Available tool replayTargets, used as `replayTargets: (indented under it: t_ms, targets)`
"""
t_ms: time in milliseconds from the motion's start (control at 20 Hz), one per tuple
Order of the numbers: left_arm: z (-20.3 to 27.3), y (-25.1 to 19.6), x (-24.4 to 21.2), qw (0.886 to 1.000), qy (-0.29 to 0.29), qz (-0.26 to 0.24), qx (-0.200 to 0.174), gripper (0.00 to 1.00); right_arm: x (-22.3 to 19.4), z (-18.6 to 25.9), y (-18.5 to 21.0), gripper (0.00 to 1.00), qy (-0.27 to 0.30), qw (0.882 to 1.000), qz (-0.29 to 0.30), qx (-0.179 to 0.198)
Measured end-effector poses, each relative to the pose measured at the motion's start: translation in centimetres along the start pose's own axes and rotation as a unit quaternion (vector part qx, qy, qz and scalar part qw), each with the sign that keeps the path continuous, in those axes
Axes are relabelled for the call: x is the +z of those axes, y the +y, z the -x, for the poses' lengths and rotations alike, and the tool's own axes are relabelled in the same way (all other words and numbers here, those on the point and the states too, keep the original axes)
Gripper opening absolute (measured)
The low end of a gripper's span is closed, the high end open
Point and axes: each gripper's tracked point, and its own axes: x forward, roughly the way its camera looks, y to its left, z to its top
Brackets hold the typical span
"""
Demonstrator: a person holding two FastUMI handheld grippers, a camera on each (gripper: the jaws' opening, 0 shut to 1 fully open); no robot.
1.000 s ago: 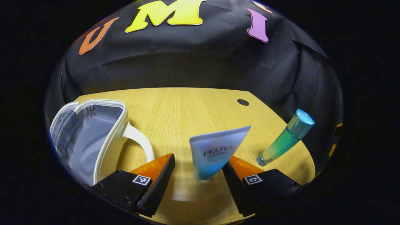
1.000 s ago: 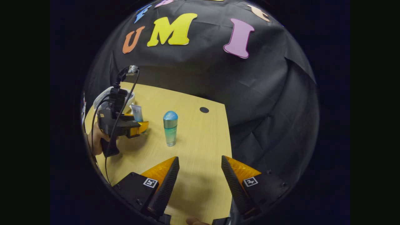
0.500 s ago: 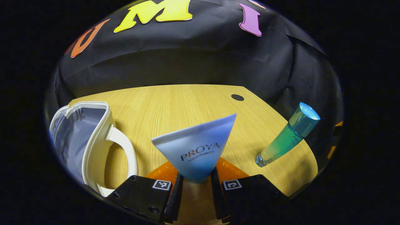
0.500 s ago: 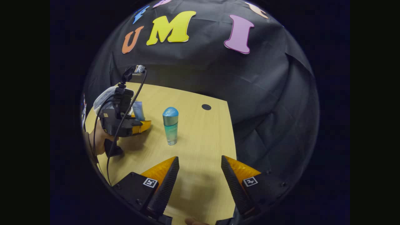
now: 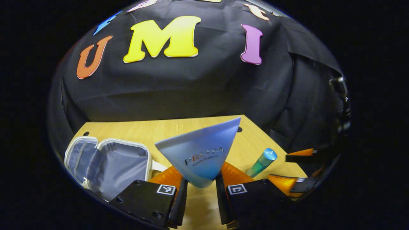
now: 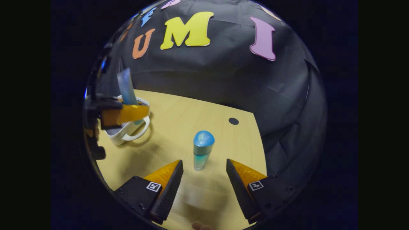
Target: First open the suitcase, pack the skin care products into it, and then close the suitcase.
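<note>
The left gripper (image 5: 198, 191) is clamped on the tube (image 5: 201, 150) — both fingers press its narrow lower end, and the wide crimped end fans upward, clear of the table (image 5: 134, 132). To the gripper's left, below the tube, the suitcase (image 5: 110, 161) lies open on the table, its pale grey lining showing and its white handle toward the gripper. The bottle (image 5: 262, 161) stands to the right of the left gripper, near it but apart.

In the right gripper view, the right gripper (image 6: 204, 185) has its fingers spread wide, holding nothing. The bottle (image 6: 202, 149) stands upright just ahead of the gap between them — not touched by either finger. Far to the right gripper's left, the left gripper (image 6: 126, 113) holds the tube (image 6: 127, 86) upright above the suitcase (image 6: 127, 132).
</note>
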Motion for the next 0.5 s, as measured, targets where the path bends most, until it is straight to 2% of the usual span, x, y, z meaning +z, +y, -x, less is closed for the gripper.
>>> replayTargets:
  t_ms: [200,350,400,450,500]
  targets:
    - [5.2,1.8,3.6,0.999,-0.026,-0.022,0.017,0.45,-0.4,-4.4,1.1,0.80,0.003,1.000,-0.023,-0.007]
    - [8.2,3.2,5.2,0.999,-0.037,-0.018,0.032,0.45,-1.1,-6.7,1.3,0.78,0.010,0.999,-0.037,-0.014]
    - [9.1,3.8,5.6,0.998,-0.037,-0.019,0.039,0.45,-1.1,-7.1,1.2,0.72,0.009,0.999,-0.041,-0.015]
    - [9.7,4.3,5.8,0.998,-0.037,-0.023,0.045,0.45,-1.2,-7.5,0.9,0.74,0.008,0.999,-0.046,-0.019]
    - [10.4,5.0,5.8,0.998,-0.034,-0.026,0.053,0.45,-1.3,-7.9,0.6,0.65,0.008,0.998,-0.053,-0.023]
